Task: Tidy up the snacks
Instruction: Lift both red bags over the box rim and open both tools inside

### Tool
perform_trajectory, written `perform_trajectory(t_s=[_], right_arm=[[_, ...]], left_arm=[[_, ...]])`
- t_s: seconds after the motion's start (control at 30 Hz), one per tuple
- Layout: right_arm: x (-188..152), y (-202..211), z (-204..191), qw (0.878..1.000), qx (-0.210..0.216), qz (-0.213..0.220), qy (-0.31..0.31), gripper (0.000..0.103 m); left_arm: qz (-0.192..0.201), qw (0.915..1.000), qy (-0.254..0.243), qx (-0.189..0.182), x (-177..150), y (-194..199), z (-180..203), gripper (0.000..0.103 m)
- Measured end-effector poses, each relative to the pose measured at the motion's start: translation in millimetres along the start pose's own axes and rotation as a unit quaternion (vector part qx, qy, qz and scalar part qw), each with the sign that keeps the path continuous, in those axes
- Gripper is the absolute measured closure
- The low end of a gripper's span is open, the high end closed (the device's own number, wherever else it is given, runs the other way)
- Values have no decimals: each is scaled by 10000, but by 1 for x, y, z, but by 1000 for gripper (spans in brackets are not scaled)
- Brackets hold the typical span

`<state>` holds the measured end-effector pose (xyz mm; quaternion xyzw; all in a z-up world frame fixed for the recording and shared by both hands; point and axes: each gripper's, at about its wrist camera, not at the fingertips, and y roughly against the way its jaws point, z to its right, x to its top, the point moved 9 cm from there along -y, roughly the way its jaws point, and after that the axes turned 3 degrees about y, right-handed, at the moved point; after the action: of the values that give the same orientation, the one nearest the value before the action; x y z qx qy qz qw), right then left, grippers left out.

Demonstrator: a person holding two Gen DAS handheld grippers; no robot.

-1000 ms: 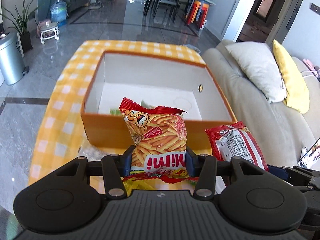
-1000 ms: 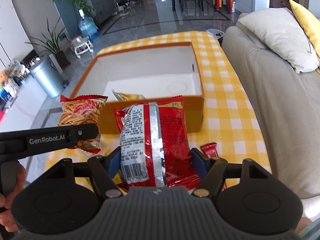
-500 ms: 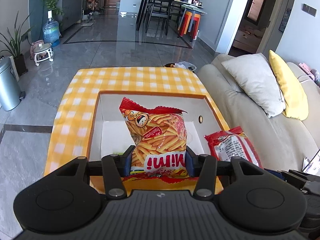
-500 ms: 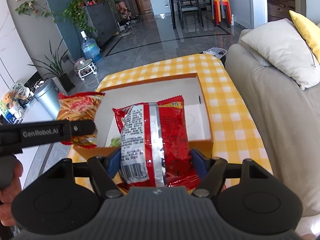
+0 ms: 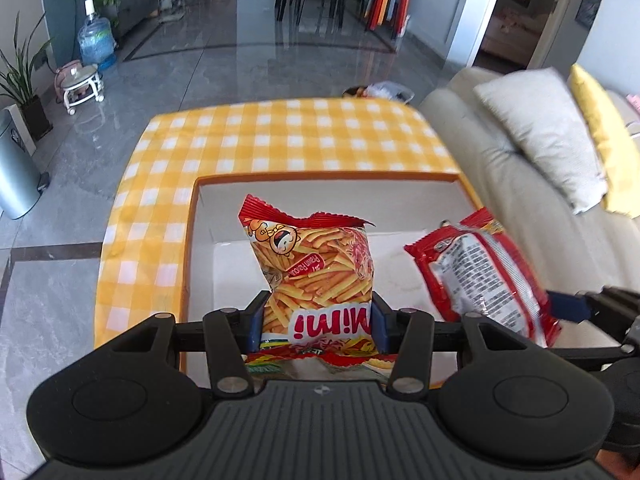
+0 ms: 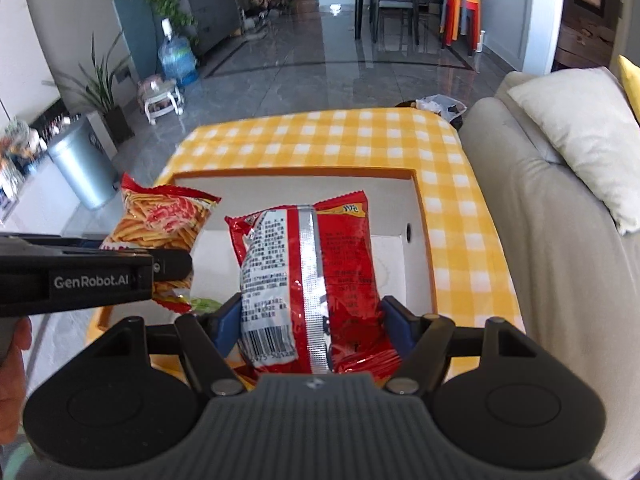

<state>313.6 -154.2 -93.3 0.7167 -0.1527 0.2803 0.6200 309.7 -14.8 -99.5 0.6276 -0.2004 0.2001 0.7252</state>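
Snacks are mid-drop-off. The left gripper (image 5: 316, 320) has its fingers about half open, pinching the bottom of the Mimi bag (image 5: 316, 268), and the right gripper (image 6: 310, 324) is clamped a bit wider on the red packet (image 6: 308, 276). Both bags hang over the orange box (image 5: 320, 178) on the checkered tablecloth (image 5: 280, 136). Next, I'd guess: lower them in side by side, then let go.
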Motion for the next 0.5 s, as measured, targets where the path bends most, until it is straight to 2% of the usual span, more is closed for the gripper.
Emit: perform_trajectory(t_s=[0.27, 0.5], right_arm=[[4, -57, 2, 9965, -144, -713, 403, 34], [-5, -91, 1, 9913, -197, -1146, 614, 34]], left_arm=[[-552, 9982, -178, 157, -8, -46, -9, 47], [-897, 9949, -322, 335, -16, -76, -12, 47]])
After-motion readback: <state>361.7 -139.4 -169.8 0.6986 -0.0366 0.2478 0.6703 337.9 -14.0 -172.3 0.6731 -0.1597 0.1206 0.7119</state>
